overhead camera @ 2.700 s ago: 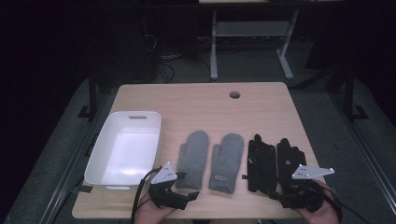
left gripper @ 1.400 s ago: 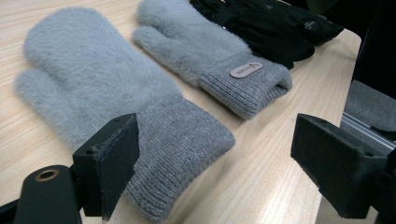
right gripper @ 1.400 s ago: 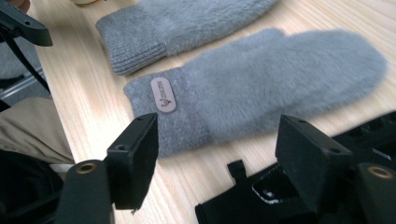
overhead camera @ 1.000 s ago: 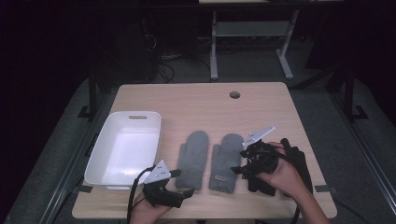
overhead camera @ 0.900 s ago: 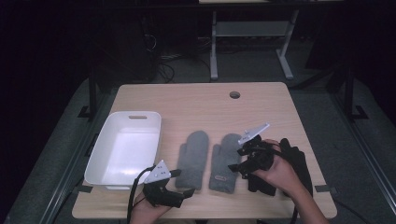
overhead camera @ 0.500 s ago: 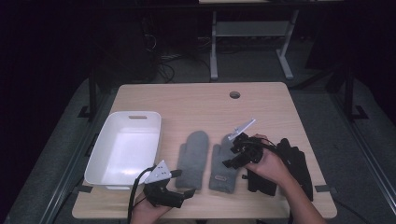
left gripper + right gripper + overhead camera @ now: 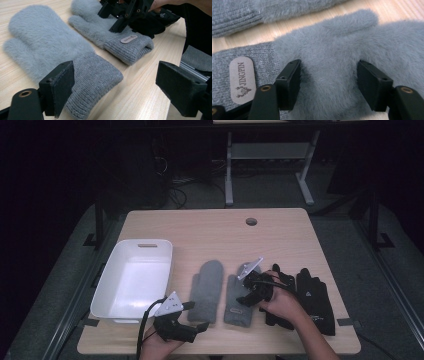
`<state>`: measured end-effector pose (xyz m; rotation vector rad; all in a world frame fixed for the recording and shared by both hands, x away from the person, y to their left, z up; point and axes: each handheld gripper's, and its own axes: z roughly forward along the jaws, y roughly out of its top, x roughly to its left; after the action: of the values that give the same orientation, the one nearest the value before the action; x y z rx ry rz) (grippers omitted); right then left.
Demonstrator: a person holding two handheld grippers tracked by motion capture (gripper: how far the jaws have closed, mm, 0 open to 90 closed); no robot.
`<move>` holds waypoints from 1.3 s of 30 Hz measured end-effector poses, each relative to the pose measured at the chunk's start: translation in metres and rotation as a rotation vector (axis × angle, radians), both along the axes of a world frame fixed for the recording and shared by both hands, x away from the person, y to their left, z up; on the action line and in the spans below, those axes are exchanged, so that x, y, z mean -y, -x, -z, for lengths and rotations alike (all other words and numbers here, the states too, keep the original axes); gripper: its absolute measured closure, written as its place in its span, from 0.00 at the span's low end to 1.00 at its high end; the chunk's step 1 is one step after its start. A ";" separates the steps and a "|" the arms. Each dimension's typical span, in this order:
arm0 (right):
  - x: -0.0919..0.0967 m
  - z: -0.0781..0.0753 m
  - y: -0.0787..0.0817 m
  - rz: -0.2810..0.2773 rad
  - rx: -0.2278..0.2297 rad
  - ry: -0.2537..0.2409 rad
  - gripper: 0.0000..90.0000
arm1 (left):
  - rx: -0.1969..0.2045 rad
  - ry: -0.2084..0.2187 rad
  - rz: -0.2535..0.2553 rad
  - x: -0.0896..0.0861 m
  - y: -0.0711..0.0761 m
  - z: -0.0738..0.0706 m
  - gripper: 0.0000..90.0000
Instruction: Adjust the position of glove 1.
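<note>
The right gripper [image 7: 329,85] has come down onto the labelled mitten [image 7: 352,57], the grey one with the small tag [image 7: 241,79] on its cuff. Its jaws have just been closing from their widest, and they now stand apart on either side of a ridge of the fluffy palm, pressed into the pile but not yet pinching it. A second ago this gripper was above the black gloves [image 7: 305,297]; since then it has crossed over and dropped onto the mitten, so I judge the pick-up is at its start: the grip has yet to be made, and the mitten lies flat on the table [image 7: 210,227]. Taking the labelled mitten as the landmark, the second mitten [image 7: 207,290] lies just beside it on the side of the white tub [image 7: 112,285], thumbs facing each other, and the tub sits past that one, well apart. The black gloves lie just beside the landmark's other edge, partly under the person's right hand [image 7: 280,304]. The left gripper [image 7: 115,100] has not moved; it rests near the table's front edge, off the cuff of the second mitten, with its jaws wide apart and nothing between them but bare wood and the cuff's corner.
</note>
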<state>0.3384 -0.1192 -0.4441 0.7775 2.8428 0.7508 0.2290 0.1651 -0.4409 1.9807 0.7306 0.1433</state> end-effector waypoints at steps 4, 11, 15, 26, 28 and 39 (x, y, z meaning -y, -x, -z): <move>-0.002 0.001 0.001 -0.001 0.005 0.011 0.41 | 0.004 -0.007 0.001 0.000 0.000 0.000 0.17; -0.005 0.000 0.004 0.018 0.017 0.033 0.60 | 0.007 -0.011 0.001 0.000 0.001 0.000 0.17; -0.003 0.001 0.007 0.029 0.030 0.017 0.68 | 0.007 -0.020 0.010 0.001 0.001 0.000 0.17; -0.002 0.000 0.011 0.047 0.027 0.003 0.87 | 0.016 -0.017 0.008 0.000 0.002 -0.002 0.17; -0.002 -0.001 0.011 0.046 0.022 -0.002 0.88 | 0.015 -0.019 0.011 0.000 0.002 -0.002 0.17; 0.003 -0.012 0.014 0.045 0.030 -0.031 0.92 | 0.013 0.004 0.006 -0.001 0.006 -0.004 0.17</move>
<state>0.3249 -0.1226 -0.4321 0.8246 2.7836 0.7948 0.2232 0.1661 -0.4371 1.9767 0.7159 0.1512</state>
